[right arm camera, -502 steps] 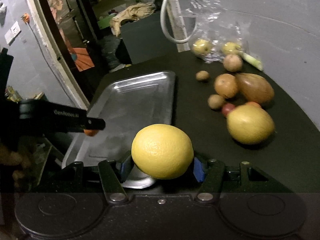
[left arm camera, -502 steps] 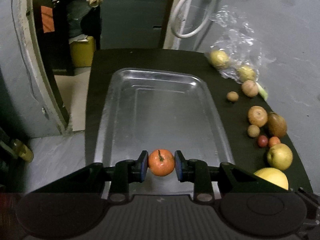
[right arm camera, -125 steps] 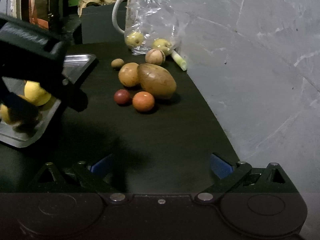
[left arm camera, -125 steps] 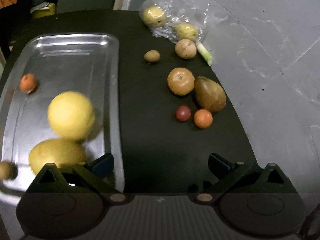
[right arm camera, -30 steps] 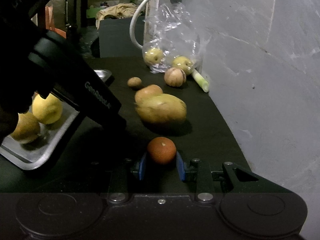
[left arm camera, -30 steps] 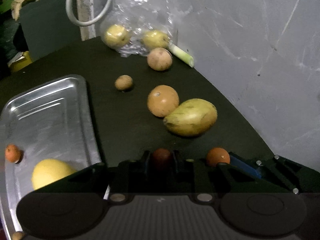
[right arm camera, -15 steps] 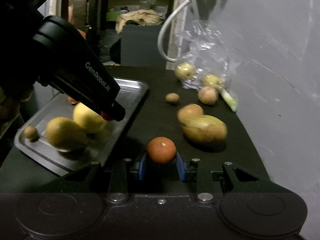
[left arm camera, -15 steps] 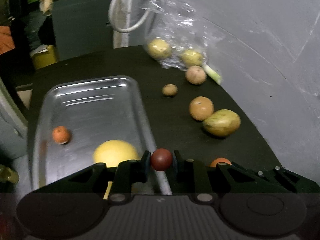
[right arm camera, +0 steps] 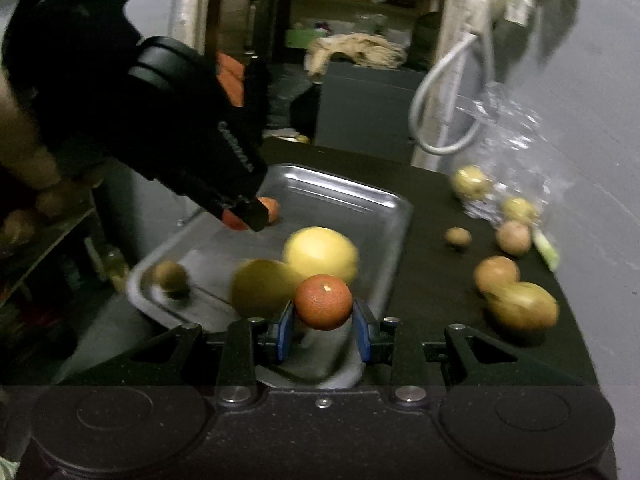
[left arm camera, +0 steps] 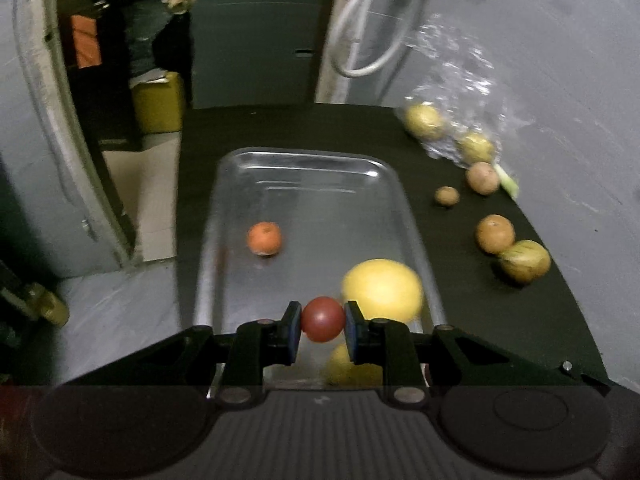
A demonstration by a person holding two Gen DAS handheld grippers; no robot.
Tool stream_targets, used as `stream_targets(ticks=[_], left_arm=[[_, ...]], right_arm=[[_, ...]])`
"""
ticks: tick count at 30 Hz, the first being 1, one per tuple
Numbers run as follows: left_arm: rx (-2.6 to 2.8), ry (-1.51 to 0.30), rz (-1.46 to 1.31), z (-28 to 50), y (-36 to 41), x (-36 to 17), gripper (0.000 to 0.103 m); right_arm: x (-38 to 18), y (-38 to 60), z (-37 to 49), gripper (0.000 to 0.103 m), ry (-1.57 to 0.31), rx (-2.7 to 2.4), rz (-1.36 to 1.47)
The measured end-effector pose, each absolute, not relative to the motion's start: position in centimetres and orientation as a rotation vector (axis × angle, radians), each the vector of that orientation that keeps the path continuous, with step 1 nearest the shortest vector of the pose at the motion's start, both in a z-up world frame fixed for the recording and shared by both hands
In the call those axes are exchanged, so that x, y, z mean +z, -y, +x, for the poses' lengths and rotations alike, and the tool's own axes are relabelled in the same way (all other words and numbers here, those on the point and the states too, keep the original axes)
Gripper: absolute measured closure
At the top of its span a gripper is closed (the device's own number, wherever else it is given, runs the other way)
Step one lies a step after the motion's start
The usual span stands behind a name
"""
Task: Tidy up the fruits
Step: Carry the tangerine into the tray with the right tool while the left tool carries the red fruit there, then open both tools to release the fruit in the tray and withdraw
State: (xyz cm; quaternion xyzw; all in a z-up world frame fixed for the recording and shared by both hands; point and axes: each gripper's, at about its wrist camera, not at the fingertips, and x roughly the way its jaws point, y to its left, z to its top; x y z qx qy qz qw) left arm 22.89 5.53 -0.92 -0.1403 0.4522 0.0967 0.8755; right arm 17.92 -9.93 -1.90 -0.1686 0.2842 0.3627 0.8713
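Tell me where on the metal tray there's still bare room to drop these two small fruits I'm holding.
The far half of the tray is bare, from the small orange fruit back to the far rim. The near end is crowded: big yellow fruit, a second yellow fruit and a small brown one.

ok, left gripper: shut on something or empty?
Shut on the red fruit: the left gripper has both pads against its sides, above the tray.

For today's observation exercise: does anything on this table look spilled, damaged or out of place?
Nothing looks damaged. Several fruits lie loose on the dark table beside the tray, and two sit in a crumpled plastic bag.
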Motion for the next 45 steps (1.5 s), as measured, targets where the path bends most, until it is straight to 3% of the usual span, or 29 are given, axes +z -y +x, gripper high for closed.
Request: stream_targets(ticks=[13,28,35,43,45], left_arm=[[0.263,-0.96,-0.344,19.6,-10.4,-2.0,0.078],[0.168,-1.003,-0.323,20.9,-11.2,-4.1,0.078],[0.134,-1.014,-0.306,21.7,-11.2,-4.5,0.076],[0.126,-1.014,-0.307,21.4,-11.1,-4.4,0.051],[0.124,-1.0,-0.32,20.9,-11.2,-4.1,0.036]], right_arm=[[-2.2,5.1,14.9,0.069,-0.616,0.84,-0.392],[-3.8,3.5,14.4,0.069,-0.675,0.749,-0.375],[-3.6,3.6,14.3,0.061,-0.686,0.695,-0.358],[-3.2,4.2,13.7,0.045,-0.687,0.674,-0.346],[-3.0,4.5,13.6,0.035,-0.684,0.672,-0.339]])
